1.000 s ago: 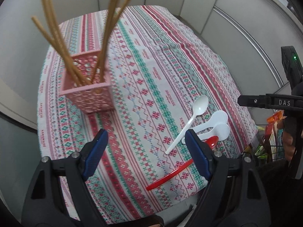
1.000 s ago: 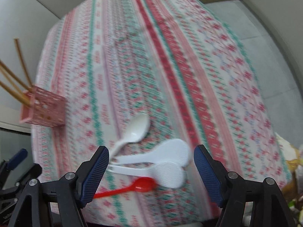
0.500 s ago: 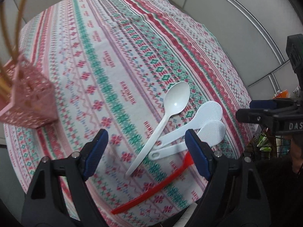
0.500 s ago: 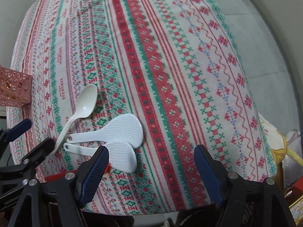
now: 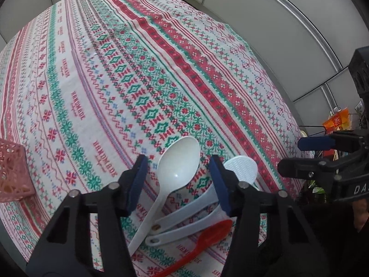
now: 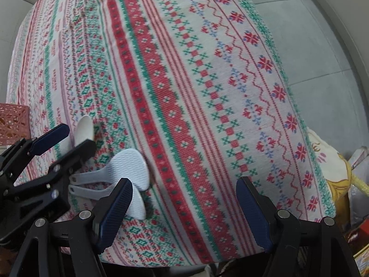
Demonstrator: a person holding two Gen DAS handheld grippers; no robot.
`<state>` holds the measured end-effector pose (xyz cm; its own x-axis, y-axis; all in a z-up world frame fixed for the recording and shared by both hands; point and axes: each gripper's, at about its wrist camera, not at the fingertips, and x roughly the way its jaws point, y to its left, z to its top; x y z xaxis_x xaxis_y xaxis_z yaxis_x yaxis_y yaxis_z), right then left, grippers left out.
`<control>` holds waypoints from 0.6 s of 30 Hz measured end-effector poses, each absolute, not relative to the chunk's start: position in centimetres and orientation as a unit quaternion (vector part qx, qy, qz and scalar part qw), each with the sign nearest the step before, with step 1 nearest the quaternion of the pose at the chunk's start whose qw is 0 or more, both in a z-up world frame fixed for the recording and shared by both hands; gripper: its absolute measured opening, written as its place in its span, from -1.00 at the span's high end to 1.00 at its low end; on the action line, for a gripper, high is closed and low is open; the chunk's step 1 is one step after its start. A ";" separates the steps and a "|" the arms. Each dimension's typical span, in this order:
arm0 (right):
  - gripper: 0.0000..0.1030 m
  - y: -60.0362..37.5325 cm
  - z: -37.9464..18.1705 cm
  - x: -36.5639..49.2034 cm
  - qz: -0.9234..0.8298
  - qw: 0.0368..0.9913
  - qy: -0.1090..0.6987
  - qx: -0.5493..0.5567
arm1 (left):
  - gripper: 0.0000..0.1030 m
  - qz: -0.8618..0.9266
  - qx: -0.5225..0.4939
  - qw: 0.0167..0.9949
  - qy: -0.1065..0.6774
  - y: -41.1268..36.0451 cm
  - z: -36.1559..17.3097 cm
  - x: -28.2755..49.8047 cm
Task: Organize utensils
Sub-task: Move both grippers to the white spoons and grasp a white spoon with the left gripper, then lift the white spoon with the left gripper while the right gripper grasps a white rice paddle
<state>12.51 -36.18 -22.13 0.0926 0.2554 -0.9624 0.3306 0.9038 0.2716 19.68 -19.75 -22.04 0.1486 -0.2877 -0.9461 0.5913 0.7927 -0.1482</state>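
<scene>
A white spoon (image 5: 177, 164) lies on the patterned tablecloth (image 5: 143, 73), its bowl between the fingers of my open left gripper (image 5: 178, 182), which hangs low over it without holding it. Two white rice paddles (image 5: 242, 168) and a red spoon (image 5: 203, 237) lie just to the right. In the right wrist view the paddles (image 6: 129, 168) and white spoon (image 6: 84, 129) lie at lower left, with the left gripper (image 6: 57, 143) over them. My right gripper (image 6: 184, 212) is open and empty, right of the utensils. A pink holder (image 5: 11, 173) stands at the left edge.
The table's near edge runs just below the utensils. Bags and packets (image 5: 336, 120) sit on the floor to the right of the table. A yellow and white bag (image 6: 329, 168) lies off the table's right edge. Grey wall panels lie behind.
My left gripper has moved down and forward until its fingers straddle the white spoon's bowl. My right gripper has moved closer to the table and right. The pink holder slid to the frame edge.
</scene>
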 end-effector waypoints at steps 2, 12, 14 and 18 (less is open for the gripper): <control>-0.53 -36.5 -22.3 12.5 -0.029 0.705 0.674 0.218 | 0.15 -0.291 0.133 0.746 0.584 -20.0 -22.4 20.1; -0.52 -36.3 -22.8 12.7 -0.013 0.701 0.672 0.239 | 0.23 -0.287 0.128 0.776 0.547 -19.0 -20.1 20.2; -0.47 -35.8 -22.9 12.9 -0.010 0.701 0.672 0.238 | 0.23 -0.285 0.126 0.783 0.538 -18.2 -19.1 19.7; 0.12 -35.1 -23.3 13.1 0.003 0.698 0.674 0.242 | 0.23 -0.287 0.116 0.794 0.524 -16.4 -17.6 18.8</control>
